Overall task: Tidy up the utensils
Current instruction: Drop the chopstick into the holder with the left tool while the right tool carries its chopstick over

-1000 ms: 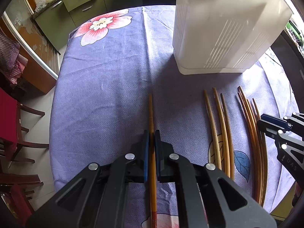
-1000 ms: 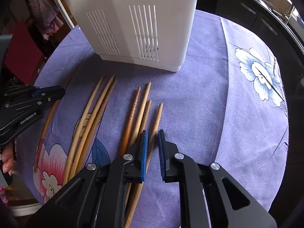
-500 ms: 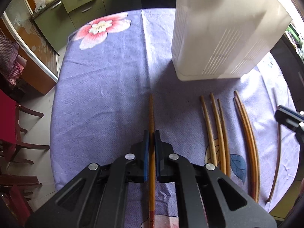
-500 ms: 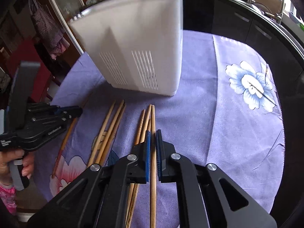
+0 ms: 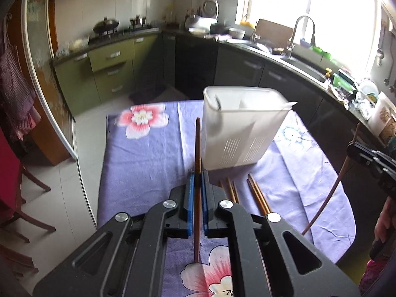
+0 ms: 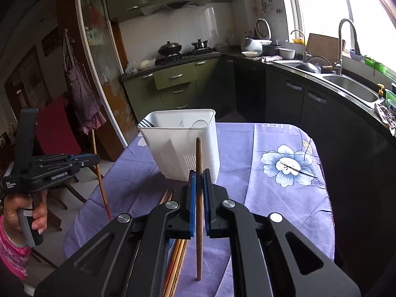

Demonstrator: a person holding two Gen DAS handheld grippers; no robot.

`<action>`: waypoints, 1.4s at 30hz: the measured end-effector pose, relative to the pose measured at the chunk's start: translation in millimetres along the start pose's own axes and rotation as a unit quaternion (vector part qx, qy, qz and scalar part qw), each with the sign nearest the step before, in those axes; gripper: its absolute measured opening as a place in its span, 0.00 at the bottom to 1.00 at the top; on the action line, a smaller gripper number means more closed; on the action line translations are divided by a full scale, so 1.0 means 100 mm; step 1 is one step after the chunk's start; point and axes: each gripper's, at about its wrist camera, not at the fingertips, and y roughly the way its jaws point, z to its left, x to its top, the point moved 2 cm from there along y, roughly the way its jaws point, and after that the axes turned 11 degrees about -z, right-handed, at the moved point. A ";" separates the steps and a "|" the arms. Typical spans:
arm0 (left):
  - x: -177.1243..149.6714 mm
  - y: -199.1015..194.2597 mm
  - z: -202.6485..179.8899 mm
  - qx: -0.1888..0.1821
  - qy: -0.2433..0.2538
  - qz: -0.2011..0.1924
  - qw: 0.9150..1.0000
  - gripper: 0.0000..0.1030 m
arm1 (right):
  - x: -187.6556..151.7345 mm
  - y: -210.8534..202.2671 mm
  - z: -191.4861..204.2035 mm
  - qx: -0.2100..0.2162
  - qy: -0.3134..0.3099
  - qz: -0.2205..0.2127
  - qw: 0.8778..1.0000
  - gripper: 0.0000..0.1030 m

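In a kitchen, a person holds two black two-finger tongs above a table draped in a purple floral cloth (image 5: 138, 163). The left gripper (image 5: 196, 175) is clenched on a slim, dark brown wooden chopstick (image 5: 197, 143), its blue pads pressed to the shaft, which rises in front of a white plastic utensil holder (image 5: 237, 128). The right gripper (image 6: 199, 175) pinches a second chopstick (image 6: 198, 156), paler brown and round-tipped, the same way. The holder stands upright on the cloth: a tall, smooth-walled rectangular bin with inner dividers and rows of narrow slots near its base. More chopsticks (image 5: 256, 195) lie side by side on the cloth just in front of the holder, thin, tapered and glossy brown. A hand (image 6: 24, 210) in a pink sleeve grips the left tool's handle.
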 end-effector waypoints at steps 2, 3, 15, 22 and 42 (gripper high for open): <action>-0.01 -0.17 -0.04 -0.005 0.004 -0.016 1.000 0.05 | -0.04 -0.20 0.00 -0.001 -0.005 -0.013 1.000 0.06; -0.03 -0.25 -0.06 -0.008 0.005 -0.019 1.000 0.05 | -0.07 -0.30 0.01 0.000 -0.005 -0.019 1.000 0.06; -0.08 -0.52 -0.18 -0.015 0.023 -0.034 0.999 0.05 | -0.16 -0.66 0.01 -0.004 -0.004 -0.034 0.999 0.06; 0.45 -0.57 -0.24 -0.037 0.017 -0.046 0.998 0.05 | -0.15 -0.66 -0.06 0.000 0.002 -0.033 0.999 0.06; 1.47 0.18 -0.55 0.008 0.034 -0.114 0.993 0.06 | 0.06 -0.80 -0.13 0.019 0.017 -0.052 0.998 0.06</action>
